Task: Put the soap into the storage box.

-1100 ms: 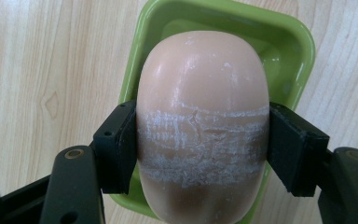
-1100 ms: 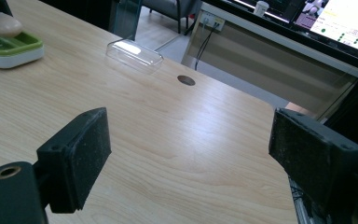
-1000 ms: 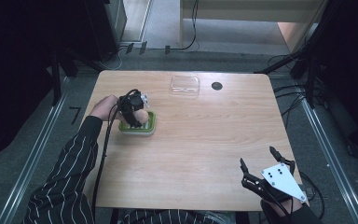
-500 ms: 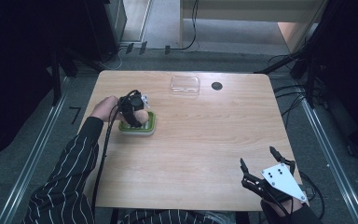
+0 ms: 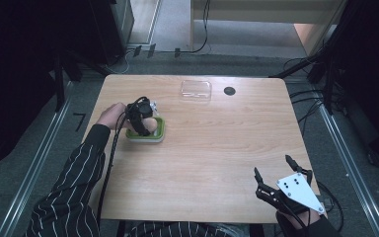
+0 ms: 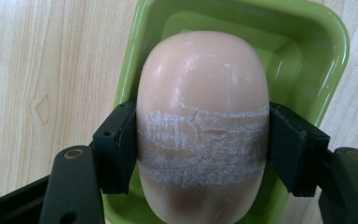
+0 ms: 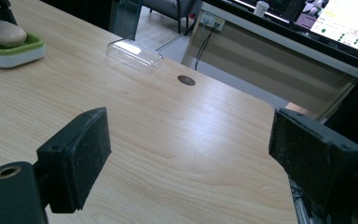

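Green plastic hides much of what matters in the high view: the soap dish (image 5: 148,134) sits at about nine o'clock on the wooden table (image 5: 202,163), and the left gripper (image 5: 140,121) with its cable covers most of the peach-coloured soap bar (image 5: 149,125), so little of the bar can be made out there. In the left gripper view the near end of the soap bar (image 6: 203,126) is cut off by the bottom edge, and the dish (image 6: 317,51) runs out of frame at six o'clock too; whether the bar's underside rests on the dish floor cannot be told.

That same view shows the grip plainly. The left gripper (image 6: 203,144) clamps the bar across its middle, one black pad (image 6: 116,147) pressed against the side at nine o'clock and the other against the side at three o'clock. A band of white scuff marks crosses the soap between the pads. The bar's rounded far end points to twelve o'clock, over the dish's hollow.

At about five o'clock on the table, well apart from the dish, the right gripper (image 5: 276,170) hangs near the edge with its jaws spread wide and nothing between them. In its own view the right gripper (image 7: 191,158) faces bare wood, with the dish (image 7: 9,49) at ten o'clock, a clear plastic lid (image 7: 135,55) near eleven and a dark round hole (image 7: 186,80) beyond.
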The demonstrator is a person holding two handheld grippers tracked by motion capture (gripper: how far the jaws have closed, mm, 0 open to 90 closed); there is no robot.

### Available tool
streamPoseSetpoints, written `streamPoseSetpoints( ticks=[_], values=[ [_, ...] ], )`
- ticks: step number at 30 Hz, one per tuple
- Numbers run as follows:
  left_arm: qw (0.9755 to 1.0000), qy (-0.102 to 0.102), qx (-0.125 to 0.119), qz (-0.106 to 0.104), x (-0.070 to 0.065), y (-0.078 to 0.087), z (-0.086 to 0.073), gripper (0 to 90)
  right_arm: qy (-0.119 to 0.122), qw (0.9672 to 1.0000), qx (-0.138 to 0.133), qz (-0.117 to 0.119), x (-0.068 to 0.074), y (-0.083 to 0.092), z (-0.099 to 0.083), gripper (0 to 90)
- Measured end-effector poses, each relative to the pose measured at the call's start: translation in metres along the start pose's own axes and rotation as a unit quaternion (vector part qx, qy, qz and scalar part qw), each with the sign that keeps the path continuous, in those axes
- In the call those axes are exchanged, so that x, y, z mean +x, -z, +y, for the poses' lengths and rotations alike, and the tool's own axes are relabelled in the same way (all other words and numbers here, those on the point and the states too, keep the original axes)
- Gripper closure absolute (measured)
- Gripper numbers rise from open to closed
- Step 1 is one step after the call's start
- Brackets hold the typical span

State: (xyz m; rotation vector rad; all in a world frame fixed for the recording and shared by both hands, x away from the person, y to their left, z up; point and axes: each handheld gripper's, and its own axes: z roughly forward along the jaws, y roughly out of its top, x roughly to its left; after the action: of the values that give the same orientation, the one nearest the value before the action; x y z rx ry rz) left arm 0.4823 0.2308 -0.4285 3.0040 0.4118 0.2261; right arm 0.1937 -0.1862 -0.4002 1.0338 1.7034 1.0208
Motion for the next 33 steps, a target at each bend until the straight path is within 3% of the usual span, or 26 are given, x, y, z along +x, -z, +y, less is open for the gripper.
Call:
streamPoseSetpoints(
  ticks=[9, 18, 21, 25, 33],
  values=[
    [0.9999, 0.006, -0.012, -0.004, 0.001, 0.002, -0.002, 33.1, 0.0, 1.0, 0.0, 0.0, 0.0, 0.0, 0.0, 13.4],
    [0.9997, 0.021, -0.008, -0.003, 0.002, 0.003, -0.003, 29.9, -0.001, 1.0, 0.0, -0.001, 0.0, 0.0, 0.0, 13.4],
    [0.9994, 0.034, -0.009, -0.002, 0.003, 0.006, -0.003, 26.0, 0.0, 1.0, 0.0, 0.001, 0.0, 0.0, 0.0, 13.4],
    [0.9988, 0.048, 0.002, 0.001, 0.003, 0.011, -0.003, 13.4, 0.0, 1.0, -0.001, -0.001, 0.0, 0.0, 0.0, 13.4],
    [0.9964, 0.084, 0.008, -0.008, -0.002, 0.02, -0.003, 6.6, -0.002, 1.0, -0.002, -0.002, 0.0, 0.0, 0.0, 13.4]
  ],
)
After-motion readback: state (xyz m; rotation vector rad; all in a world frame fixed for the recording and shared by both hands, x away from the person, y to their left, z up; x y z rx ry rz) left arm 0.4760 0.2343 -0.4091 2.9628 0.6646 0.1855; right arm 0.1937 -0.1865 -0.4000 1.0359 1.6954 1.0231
